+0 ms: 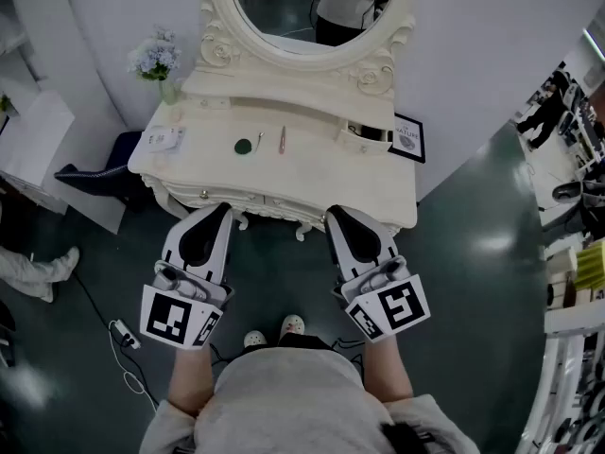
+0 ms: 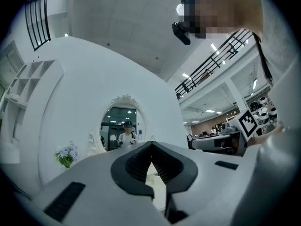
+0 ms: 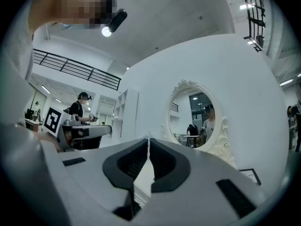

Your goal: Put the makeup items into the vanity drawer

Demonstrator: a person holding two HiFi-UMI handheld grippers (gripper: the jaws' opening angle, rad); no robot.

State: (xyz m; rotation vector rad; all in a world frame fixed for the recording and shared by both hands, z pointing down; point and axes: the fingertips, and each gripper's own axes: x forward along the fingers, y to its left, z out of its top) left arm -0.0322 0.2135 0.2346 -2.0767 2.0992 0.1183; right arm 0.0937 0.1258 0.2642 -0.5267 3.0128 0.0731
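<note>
The left claw [image 1: 219, 212] and the right claw [image 1: 337, 214] are both shut tight and hold nothing. They hang side by side at the near edge of the white counter [image 1: 321, 180]. On the counter, apart from the claws, lie a round dark makeup pot [image 1: 244, 146] and, to its right, a thin stick [image 1: 282, 140]. Flowers [image 1: 156, 58] stand at the far left, next to a big mirror [image 1: 312, 8].

Pale flowers [image 1: 157, 58] in a vase [image 1: 168, 91], a framed picture [image 1: 408, 138], a power strip [image 1: 125, 334] on the floor [image 1: 473, 253]
</note>
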